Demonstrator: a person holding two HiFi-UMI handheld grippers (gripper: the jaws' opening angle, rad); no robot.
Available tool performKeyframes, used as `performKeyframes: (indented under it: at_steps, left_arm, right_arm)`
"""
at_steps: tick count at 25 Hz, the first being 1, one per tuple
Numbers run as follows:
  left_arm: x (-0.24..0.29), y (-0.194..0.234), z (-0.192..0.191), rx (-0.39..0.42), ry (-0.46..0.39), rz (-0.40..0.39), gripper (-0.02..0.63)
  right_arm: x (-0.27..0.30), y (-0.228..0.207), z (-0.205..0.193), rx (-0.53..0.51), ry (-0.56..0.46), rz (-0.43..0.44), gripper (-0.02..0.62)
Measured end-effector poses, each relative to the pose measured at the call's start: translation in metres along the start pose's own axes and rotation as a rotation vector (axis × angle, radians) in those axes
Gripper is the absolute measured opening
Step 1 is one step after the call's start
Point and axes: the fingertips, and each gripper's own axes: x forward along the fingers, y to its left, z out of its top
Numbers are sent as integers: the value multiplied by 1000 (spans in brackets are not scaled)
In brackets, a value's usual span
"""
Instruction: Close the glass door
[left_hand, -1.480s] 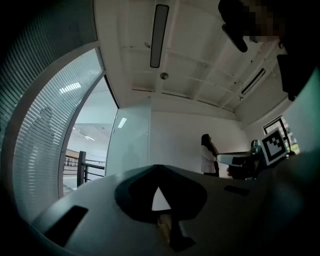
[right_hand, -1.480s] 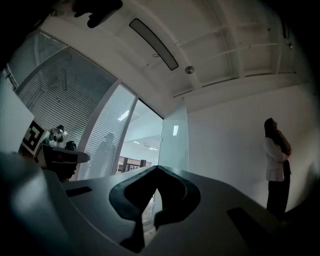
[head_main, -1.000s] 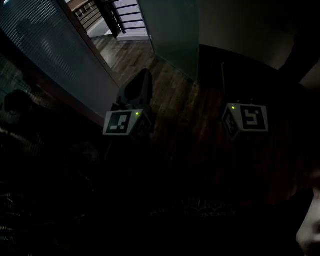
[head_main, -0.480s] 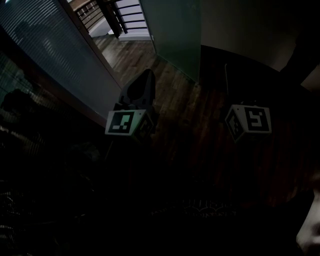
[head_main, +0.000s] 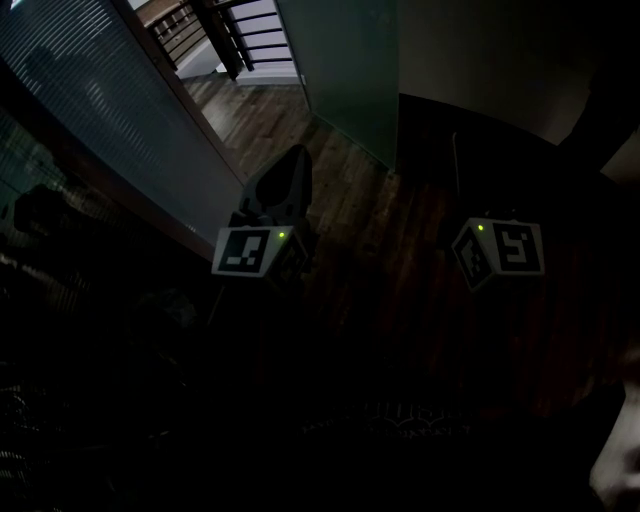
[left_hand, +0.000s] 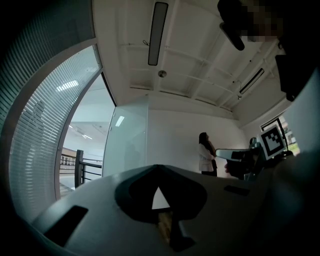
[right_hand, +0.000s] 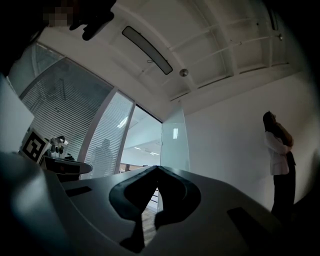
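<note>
task not begun, by my read. glass door (head_main: 345, 70) stands swung open at the far edge of the wooden floor (head_main: 335, 185), beside the white wall (head_main: 470, 50). left gripper (left_hand: 157, 167) and right gripper (right_hand: 157, 167) are both clenched on nothing, well apart from the door. the whole closing is left.

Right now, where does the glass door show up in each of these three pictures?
Head view: the glass door is at top centre, right of the open doorway.
Left gripper view: the door is left of centre, against the white wall.
Right gripper view: the door is near the centre.
Shared landmark: the striped glass wall, left of the door in all three.
</note>
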Motion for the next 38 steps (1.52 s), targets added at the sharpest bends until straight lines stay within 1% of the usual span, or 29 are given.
performKeyframes:
  at_steps: [5, 8, 14, 20, 26, 30, 35, 38]
  left_arm:
    - [1, -3, -4, -1, -2, -5, -4]
    - [4, -6, -8, 7, 0, -15, -3]
    - [7, -11, -6, -8, -24, -23, -3]
    - [13, -18, -9, -19, -26, -41, -3]
    - [59, -59, -19, -27, -4, -87, -3]
    - [84, -59, -29, -35, 10, -111, -3]
    - [125, -52, -31, -51, -16, -143, -4]
    - [153, -53, -34, -55, -31, -158, -5]
  right_arm:
    - [-1, -2, -3, 1, 4, -1, 3]
    - [-1, -4, -9, -8, 24, -12, 2]
    - [-1, -5, -12, -19, 37, -20, 2]
    - [-3, -10, -15, -37, 50, -34, 2]
    - [-4, -58, -29, -47, 78, -52, 2]
    - [8, -75, -41, -41, 90, -75, 2]
    - [31, -95, -46, -71, 97, -115, 2]
    - [46, -116, -49, -76, 88, -135, 2]
